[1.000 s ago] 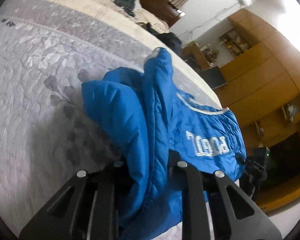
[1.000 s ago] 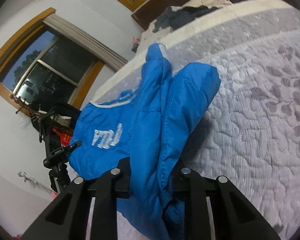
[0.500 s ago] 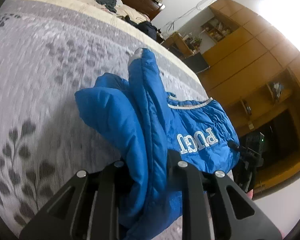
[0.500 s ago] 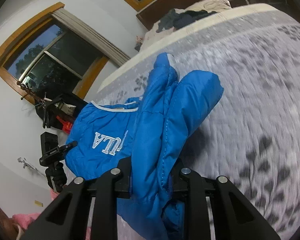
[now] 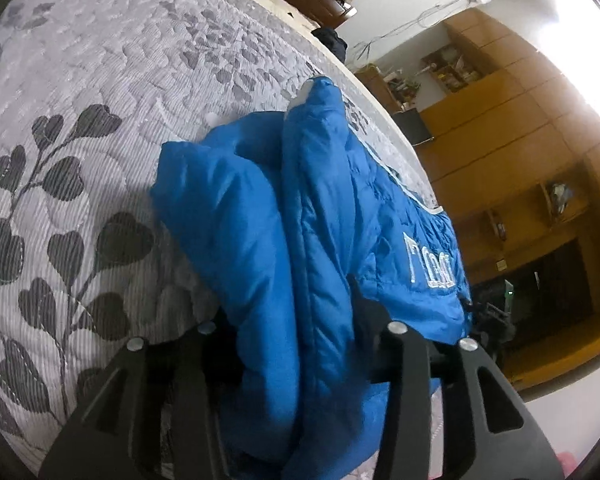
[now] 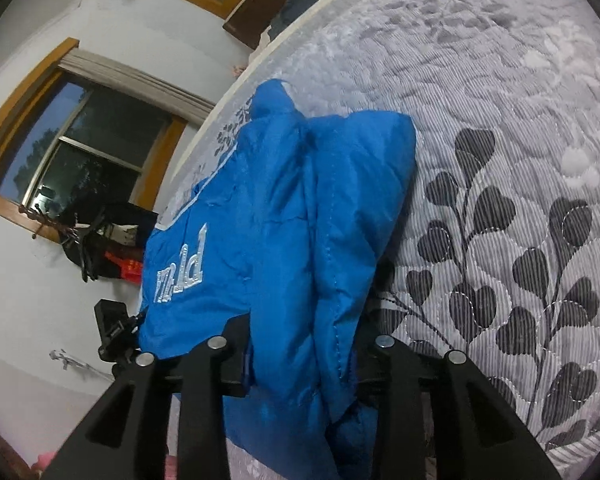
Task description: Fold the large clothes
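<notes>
Blue quilted fabric fills the left wrist view: the jacket (image 5: pixel 320 240) lies bunched on the bed (image 5: pixel 100 120), and the left gripper (image 5: pixel 296 336) is clamped on a thick fold of it, lettered panel beyond toward the wooden cabinets (image 5: pixel 520 140). In the right wrist view the right gripper (image 6: pixel 300 344) likewise pinches a doubled fold of the jacket (image 6: pixel 292 220), the bed (image 6: pixel 520 160) spreading past it, window (image 6: pixel 88 148) beyond. To fold well, I judge both grips should travel together, level, laying the padded layers flat without letting them slip.
</notes>
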`<state>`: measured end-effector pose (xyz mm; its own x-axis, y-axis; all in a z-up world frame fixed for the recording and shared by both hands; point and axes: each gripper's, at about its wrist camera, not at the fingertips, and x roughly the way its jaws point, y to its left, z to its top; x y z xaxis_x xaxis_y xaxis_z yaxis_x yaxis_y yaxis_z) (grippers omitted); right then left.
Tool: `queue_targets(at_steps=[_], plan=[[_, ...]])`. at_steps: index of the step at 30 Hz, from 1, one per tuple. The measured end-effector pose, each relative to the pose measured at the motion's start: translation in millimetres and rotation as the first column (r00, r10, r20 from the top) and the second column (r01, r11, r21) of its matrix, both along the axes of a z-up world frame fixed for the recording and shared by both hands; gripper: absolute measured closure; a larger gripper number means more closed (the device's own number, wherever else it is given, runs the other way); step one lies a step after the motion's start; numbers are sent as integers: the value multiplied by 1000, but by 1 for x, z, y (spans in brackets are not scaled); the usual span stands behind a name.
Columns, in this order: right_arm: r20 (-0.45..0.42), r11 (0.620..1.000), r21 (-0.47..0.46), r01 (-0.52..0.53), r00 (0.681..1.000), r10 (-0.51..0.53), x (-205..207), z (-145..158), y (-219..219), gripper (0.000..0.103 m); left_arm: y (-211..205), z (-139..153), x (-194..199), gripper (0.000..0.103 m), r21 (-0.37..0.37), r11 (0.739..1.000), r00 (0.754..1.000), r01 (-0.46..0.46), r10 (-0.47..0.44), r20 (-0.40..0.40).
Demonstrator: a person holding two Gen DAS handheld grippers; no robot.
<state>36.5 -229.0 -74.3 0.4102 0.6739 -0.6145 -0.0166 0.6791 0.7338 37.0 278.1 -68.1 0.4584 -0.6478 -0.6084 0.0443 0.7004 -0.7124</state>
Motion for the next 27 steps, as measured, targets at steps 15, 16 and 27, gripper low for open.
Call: queue_targets(at_steps=[15, 16, 27], plan=[[8, 1000, -26, 4, 1000, -4, -5, 7, -2, 60, 9, 66, -14, 53, 208, 970, 991, -127, 117, 61], [7, 1000, -24, 5, 1000, -5, -6, 7, -2, 59, 10, 76, -18, 53, 232, 960, 985, -157, 136, 103], [12, 1000, -9, 2, 1000, -2, -11, 3, -11, 56, -47, 119, -22, 43, 312, 949, 976, -51, -18, 215]])
